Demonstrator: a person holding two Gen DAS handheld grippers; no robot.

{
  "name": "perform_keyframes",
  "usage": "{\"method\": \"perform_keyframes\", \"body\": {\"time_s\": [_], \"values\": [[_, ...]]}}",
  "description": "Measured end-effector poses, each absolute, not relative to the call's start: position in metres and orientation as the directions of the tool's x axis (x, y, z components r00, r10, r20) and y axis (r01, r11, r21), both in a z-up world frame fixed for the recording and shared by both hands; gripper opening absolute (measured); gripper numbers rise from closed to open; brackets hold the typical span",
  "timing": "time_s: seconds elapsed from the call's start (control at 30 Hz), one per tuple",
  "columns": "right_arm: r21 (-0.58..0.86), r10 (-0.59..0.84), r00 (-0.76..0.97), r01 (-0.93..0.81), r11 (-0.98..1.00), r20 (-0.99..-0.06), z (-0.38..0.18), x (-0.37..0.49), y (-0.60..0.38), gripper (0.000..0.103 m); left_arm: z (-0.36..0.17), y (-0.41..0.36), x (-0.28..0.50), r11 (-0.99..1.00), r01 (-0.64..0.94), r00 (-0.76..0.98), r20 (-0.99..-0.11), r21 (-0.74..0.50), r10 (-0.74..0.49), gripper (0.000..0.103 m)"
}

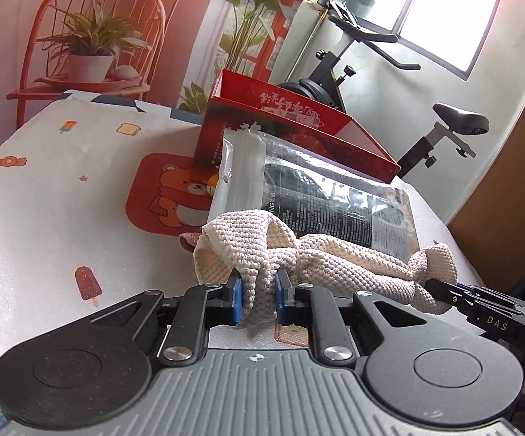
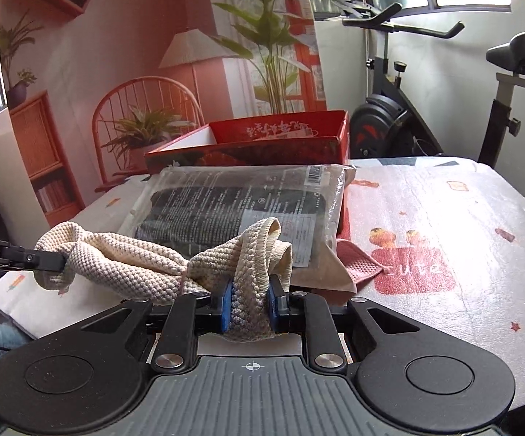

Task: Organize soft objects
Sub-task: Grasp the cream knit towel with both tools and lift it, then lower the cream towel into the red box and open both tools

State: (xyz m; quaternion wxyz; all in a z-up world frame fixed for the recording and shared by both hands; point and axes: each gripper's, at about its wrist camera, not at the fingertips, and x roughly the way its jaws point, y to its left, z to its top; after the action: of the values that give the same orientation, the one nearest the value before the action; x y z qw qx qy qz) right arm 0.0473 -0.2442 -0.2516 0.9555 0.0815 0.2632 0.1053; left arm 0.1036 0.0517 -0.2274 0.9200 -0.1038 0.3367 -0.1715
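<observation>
A cream waffle-knit cloth (image 1: 335, 258) is bunched and stretched between my two grippers, just above the table. My left gripper (image 1: 257, 299) is shut on one end of it. My right gripper (image 2: 249, 307) is shut on the other end; its black fingers (image 1: 455, 296) show at the right of the left wrist view. The cloth (image 2: 128, 254) runs left in the right wrist view to the left gripper's fingers (image 2: 33, 256). A pink cloth (image 2: 360, 263) lies flat on the table, partly under a clear plastic bag.
A clear plastic bag with dark contents (image 1: 335, 196) (image 2: 240, 210) lies behind the cloth. An open red cardboard box (image 1: 291, 130) (image 2: 262, 141) stands behind the bag. The table cover (image 1: 62, 189) has cartoon prints. An exercise bike (image 1: 440, 123) stands beyond the table.
</observation>
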Motion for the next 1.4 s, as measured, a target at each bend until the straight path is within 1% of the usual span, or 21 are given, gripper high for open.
{"method": "perform_keyframes", "body": {"time_s": [0.27,0.4,0.6,0.87,0.97,1.07,1.2,1.3,1.4], "values": [[0.220,0.239,0.845,-0.147,0.964,-0.478,-0.251,0.047,-0.248,0.018,-0.231,0.050,0.105,0.916,0.258,0.711,-0.582,-0.308,-0.396,0.019],[0.234,0.241,0.850,-0.144,0.962,-0.468,-0.249,0.051,-0.251,0.018,-0.220,0.050,0.114,0.910,0.284,0.714,-0.566,-0.302,-0.411,0.019],[0.240,0.227,0.886,-0.137,0.961,-0.405,-0.222,0.070,-0.265,0.018,-0.177,0.040,0.140,0.893,0.351,0.742,-0.498,-0.281,-0.448,0.019],[0.243,0.205,0.928,-0.130,0.961,-0.311,-0.173,0.124,-0.291,0.018,-0.140,0.014,0.196,0.897,0.358,0.773,-0.456,-0.260,-0.441,0.019],[0.220,0.194,0.935,-0.130,0.967,-0.297,-0.163,0.152,-0.297,0.018,-0.137,0.009,0.220,0.899,0.343,0.770,-0.467,-0.272,-0.435,0.019],[0.212,0.182,0.937,-0.121,0.970,-0.299,-0.159,0.180,-0.301,0.018,-0.142,0.002,0.241,0.911,0.316,0.764,-0.498,-0.265,-0.410,0.019],[0.209,0.172,0.928,-0.106,0.972,-0.332,-0.165,0.208,-0.302,0.018,-0.152,-0.003,0.268,0.925,0.276,0.745,-0.550,-0.261,-0.377,0.019],[0.188,0.169,0.917,-0.105,0.976,-0.362,-0.175,0.225,-0.298,0.018,-0.160,-0.005,0.281,0.930,0.254,0.739,-0.567,-0.266,-0.364,0.019],[0.202,0.165,0.911,-0.093,0.975,-0.378,-0.184,0.238,-0.299,0.018,-0.166,-0.006,0.290,0.935,0.250,0.728,-0.587,-0.251,-0.353,0.019]]}}
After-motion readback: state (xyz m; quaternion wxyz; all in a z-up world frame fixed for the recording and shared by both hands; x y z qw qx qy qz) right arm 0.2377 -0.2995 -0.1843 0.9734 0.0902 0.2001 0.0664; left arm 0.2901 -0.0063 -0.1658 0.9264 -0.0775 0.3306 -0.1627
